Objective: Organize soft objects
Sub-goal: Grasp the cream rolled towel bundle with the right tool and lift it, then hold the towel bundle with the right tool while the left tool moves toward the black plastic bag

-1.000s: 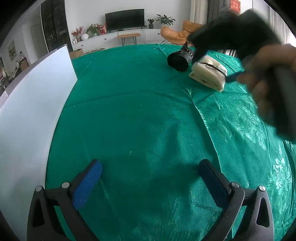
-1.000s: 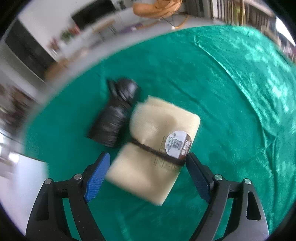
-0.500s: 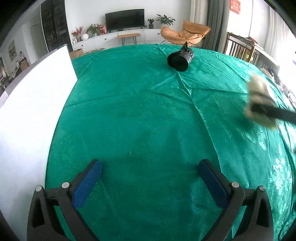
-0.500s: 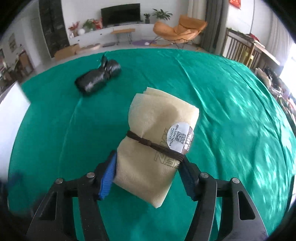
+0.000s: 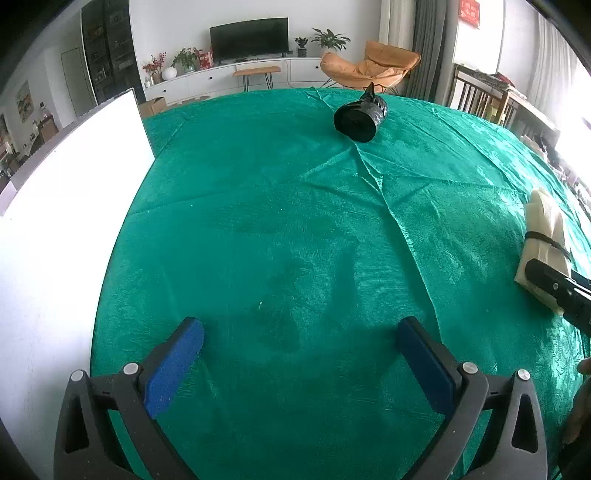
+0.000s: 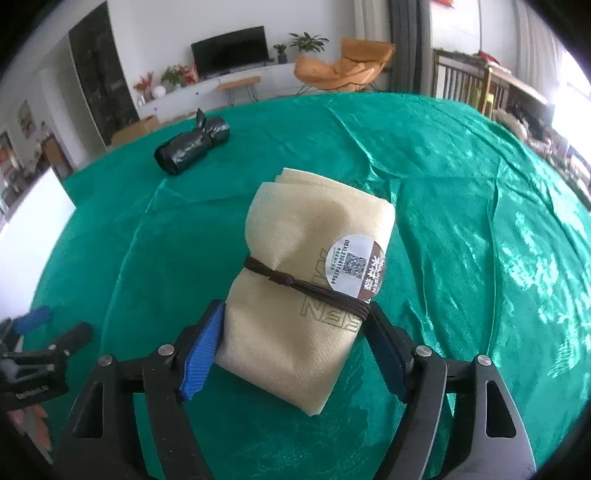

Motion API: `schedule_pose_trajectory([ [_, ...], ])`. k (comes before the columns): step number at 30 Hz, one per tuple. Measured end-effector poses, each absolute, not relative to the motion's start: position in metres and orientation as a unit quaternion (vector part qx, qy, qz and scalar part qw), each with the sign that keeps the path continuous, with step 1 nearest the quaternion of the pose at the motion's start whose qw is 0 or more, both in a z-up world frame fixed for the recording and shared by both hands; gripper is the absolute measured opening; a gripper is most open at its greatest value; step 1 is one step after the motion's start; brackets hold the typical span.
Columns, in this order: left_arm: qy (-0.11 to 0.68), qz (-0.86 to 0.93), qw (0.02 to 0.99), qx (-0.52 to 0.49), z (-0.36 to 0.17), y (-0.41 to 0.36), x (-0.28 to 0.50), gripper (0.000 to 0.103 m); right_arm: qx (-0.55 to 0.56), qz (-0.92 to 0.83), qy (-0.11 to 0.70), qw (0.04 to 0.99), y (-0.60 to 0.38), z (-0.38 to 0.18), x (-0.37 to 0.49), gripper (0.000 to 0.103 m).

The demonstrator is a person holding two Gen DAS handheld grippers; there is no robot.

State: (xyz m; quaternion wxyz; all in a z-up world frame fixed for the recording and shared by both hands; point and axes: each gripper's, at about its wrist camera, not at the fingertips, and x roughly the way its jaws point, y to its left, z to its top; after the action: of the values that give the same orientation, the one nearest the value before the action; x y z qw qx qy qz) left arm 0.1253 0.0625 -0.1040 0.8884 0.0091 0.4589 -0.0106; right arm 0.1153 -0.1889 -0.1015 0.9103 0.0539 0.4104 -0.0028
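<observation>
Right gripper, a black two-finger tool with blue pads, has its jaws opening around a cream folded cloth bundle tied across the middle with a dark brown cord. Both pads look to touch the bundle's near end, one on each side, just below the cord; the bundle appears to rest on the cloth beneath, so this reads as a release after setting it down, though a last light contact cannot be ruled out. A round white and brown sticker with a printed code sits on the bundle's upper right, beside the cord.

Lying well apart from the bundle, toward the far side of the table, is a black plastic bag rolled into a short cylinder with a knotted end. Its distance from the bundle suggests the two soft items are being given separate spots, and the roll is probably the next one to fetch.

Both rest on a shiny green patterned tablecloth that covers the whole table. Left gripper hovers low over a bare stretch of this cloth with its jaws spread wide and nothing between them, apparently waiting. A white flat board stands along the table's left edge. Beyond the table is a living room with a dark television and an orange lounge chair.
</observation>
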Motion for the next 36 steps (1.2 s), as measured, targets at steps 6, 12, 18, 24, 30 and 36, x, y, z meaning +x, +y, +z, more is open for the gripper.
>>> schedule_pose_trajectory([
  [6,0.459,-0.011,0.888,0.009,-0.104,0.063,0.125,0.103,0.034,-0.008,0.417,0.908,-0.183,-0.103,0.117,0.082],
  [12,0.459,-0.011,0.888,0.009,-0.104,0.063,0.125,0.103,0.030,-0.008,0.418,0.908,-0.182,-0.104,0.113,0.083],
  [18,0.459,-0.011,0.888,0.009,-0.104,0.063,0.125,0.103,0.029,-0.009,0.419,0.908,-0.182,-0.104,0.113,0.083],
  [24,0.487,-0.006,0.874,-0.002,-0.097,0.064,0.134,0.103,0.030,-0.008,0.418,0.908,-0.182,-0.104,0.112,0.083],
  [30,0.430,0.000,0.903,-0.008,-0.046,0.053,0.148,0.103,0.031,-0.008,0.418,0.908,-0.182,-0.104,0.113,0.083],
  [36,0.433,-0.028,0.900,-0.037,-0.022,0.048,0.214,0.103,0.032,-0.007,0.418,0.908,-0.181,-0.104,0.112,0.083],
])
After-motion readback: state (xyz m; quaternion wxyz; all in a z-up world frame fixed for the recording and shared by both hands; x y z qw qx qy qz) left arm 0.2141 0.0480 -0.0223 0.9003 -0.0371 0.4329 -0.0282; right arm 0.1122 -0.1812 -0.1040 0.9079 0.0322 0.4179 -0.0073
